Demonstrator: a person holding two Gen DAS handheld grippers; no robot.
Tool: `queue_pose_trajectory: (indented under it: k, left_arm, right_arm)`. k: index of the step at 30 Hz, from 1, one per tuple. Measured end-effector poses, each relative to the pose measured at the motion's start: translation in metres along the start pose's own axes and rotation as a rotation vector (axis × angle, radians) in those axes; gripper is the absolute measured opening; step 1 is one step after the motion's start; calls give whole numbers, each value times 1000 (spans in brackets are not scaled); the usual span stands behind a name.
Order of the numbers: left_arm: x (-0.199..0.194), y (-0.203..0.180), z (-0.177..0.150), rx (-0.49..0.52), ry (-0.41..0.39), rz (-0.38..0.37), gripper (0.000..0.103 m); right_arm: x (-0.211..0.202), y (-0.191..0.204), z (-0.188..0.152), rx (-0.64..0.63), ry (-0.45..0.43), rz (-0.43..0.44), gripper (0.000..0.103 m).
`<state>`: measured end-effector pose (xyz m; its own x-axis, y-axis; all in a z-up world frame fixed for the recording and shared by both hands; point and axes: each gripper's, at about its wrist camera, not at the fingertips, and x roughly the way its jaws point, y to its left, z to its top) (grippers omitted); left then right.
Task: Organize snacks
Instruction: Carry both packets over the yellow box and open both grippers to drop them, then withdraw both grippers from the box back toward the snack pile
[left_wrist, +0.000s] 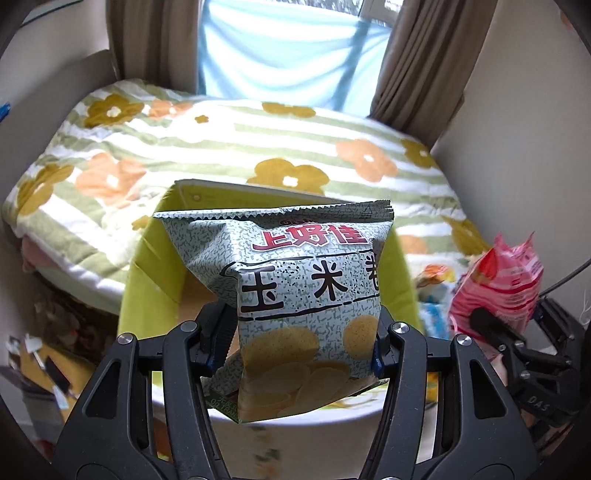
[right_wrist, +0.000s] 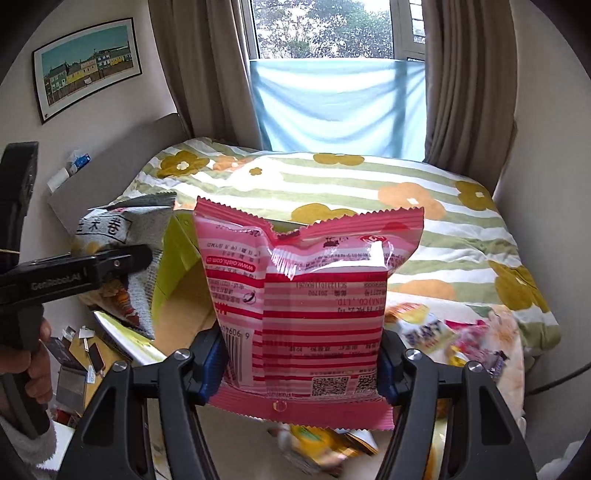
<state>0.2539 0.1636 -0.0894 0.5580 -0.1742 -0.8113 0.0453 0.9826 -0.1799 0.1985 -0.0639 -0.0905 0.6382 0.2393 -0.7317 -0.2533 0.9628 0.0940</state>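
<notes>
Crinkly foil fills both views up close: the left gripper (left_wrist: 301, 343) is clamped on the lower part of a grey-green corn-snack bag (left_wrist: 306, 295), and the right gripper (right_wrist: 301, 360) is closed about halfway on a pink striped snack bag (right_wrist: 306, 306), which hangs with its back print upside down. Both bags are held clear of the surface, side by side, just in front of a cardboard box with lime-green flaps (left_wrist: 155, 258) that stands open beyond them. Judging from this, the step is carrying each bag to the box; done well, that means keeping the two bags apart, lowering one at a time past the flaps, and releasing only once the bag sits inside, since puffed bags slide easily from a pinch. More loose snack packets (right_wrist: 436, 332) lie to the right on a pale surface. Farther off is a bed under a striped floral quilt (right_wrist: 369, 177), then brown curtains (right_wrist: 465, 92) and a window (right_wrist: 325, 29).
</notes>
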Motion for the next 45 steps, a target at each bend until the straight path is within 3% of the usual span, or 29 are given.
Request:
queue_pose_trajectory:
  k: [7, 13, 15, 17, 18, 30, 35, 36, 38, 39, 45]
  left_arm:
    - [77, 34, 5, 46, 173, 2, 53]
    - [107, 40, 0, 55, 230, -2, 54]
    - [110, 42, 0, 46, 236, 10, 60]
    - [111, 44, -2, 34, 254, 28, 97]
    - [110, 47, -3, 26, 251, 35, 103]
    - [67, 74, -30, -69, 213, 50, 103]
    - [54, 90, -41, -156, 192, 25, 103]
    - [52, 92, -43, -165, 191, 23, 103]
    - [47, 93, -46, -163, 187, 29, 103]
    - [45, 92, -48, -155, 182, 37, 103]
    - [32, 88, -54, -129, 162, 54, 103]
  right_arm:
    - [48, 23, 12, 58, 95, 8, 61]
    - [71, 26, 12, 62, 160, 9, 61]
    - [76, 24, 13, 63, 168, 12, 61]
    - [78, 22, 12, 63, 176, 15, 61]
    - [80, 20, 13, 65, 181, 18, 61]
    - [100, 33, 18, 37, 230, 62, 61]
    - [112, 46, 18, 22, 293, 95, 62]
    - [114, 48, 16, 18, 306, 89, 64]
    - [117, 50, 13, 18, 321, 63, 78]
    - [117, 50, 10, 25, 324, 70, 99]
    - [110, 48, -5, 46, 307, 86, 103]
